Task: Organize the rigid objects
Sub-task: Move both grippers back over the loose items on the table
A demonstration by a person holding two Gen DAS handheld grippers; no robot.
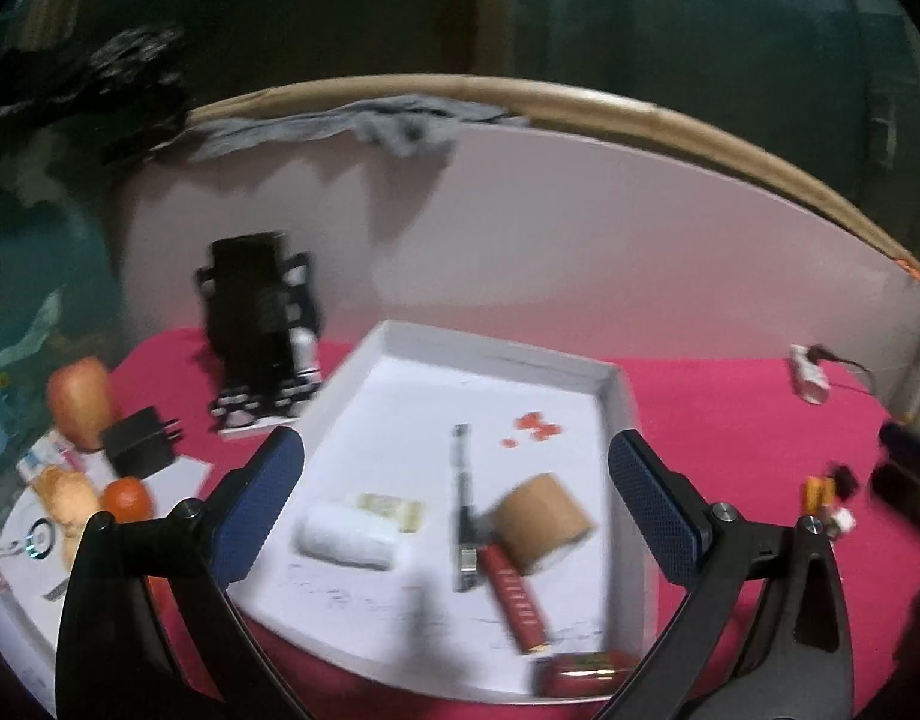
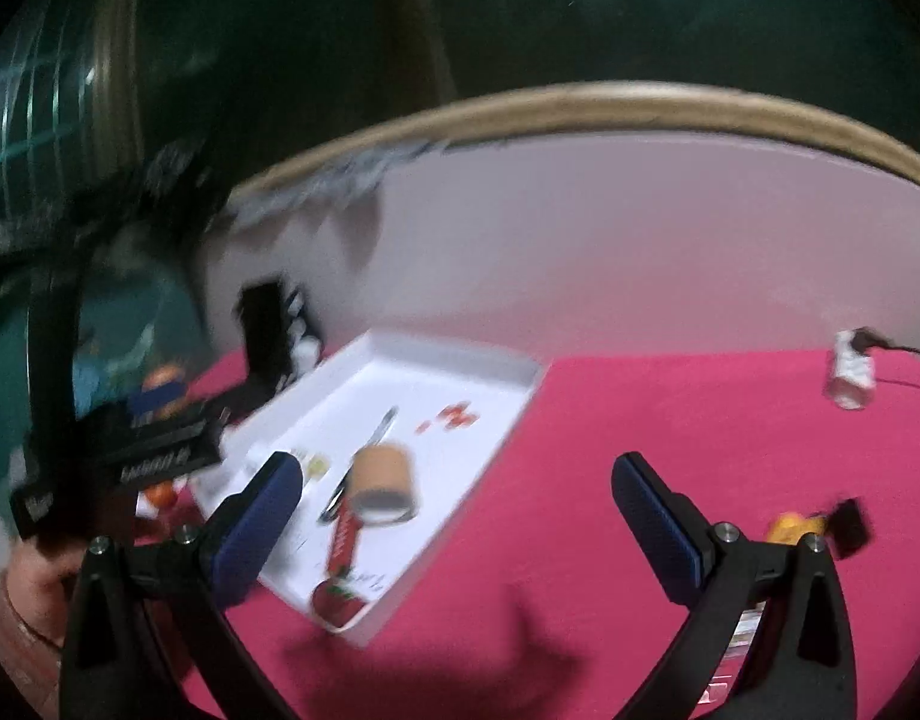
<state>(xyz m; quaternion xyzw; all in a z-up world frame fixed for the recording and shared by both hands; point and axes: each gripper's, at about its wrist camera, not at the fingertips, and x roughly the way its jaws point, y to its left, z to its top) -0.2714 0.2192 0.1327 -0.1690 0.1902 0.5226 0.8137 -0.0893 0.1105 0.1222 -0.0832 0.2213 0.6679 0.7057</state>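
Both grippers hang above a table covered in a pink cloth [image 1: 730, 396], and both frames are smeared by motion blur. The left gripper [image 1: 457, 504] has its blue-padded jaws spread wide with nothing between them, poised over a shallow white tray [image 1: 619, 396] that lies on the cloth. Inside the tray, a roll of brown tape [image 1: 541, 519] rests tilted on its side, touching the top end of a red tube [image 1: 517, 603] that lies diagonally beneath it. Just to the left of the roll a dark pen [image 1: 463, 498] lies lengthwise, and further left a white cylinder [image 1: 346, 537] lies on its side beside a small pale packet [image 1: 394, 507]. A scatter of small orange bits [image 1: 535, 426] sits toward the tray's far right corner, and a red packet [image 1: 580, 672] lies at the near right corner. To the left of the tray stand a black rack [image 1: 259, 306], a black plug adapter [image 1: 139, 441], an apple [image 1: 76, 399] and an orange [image 1: 127, 498]. The right gripper [image 2: 460, 516] is likewise wide open and holds nothing; it hovers over bare cloth to the right of the tray, whose near corner lies by its left finger. Near its right finger a small orange and black object [image 2: 814, 525] sits on the cloth, too blurred to identify. A white adapter with a dark cable [image 2: 850, 375] lies at the far right by the pale back wall [image 2: 640, 240].
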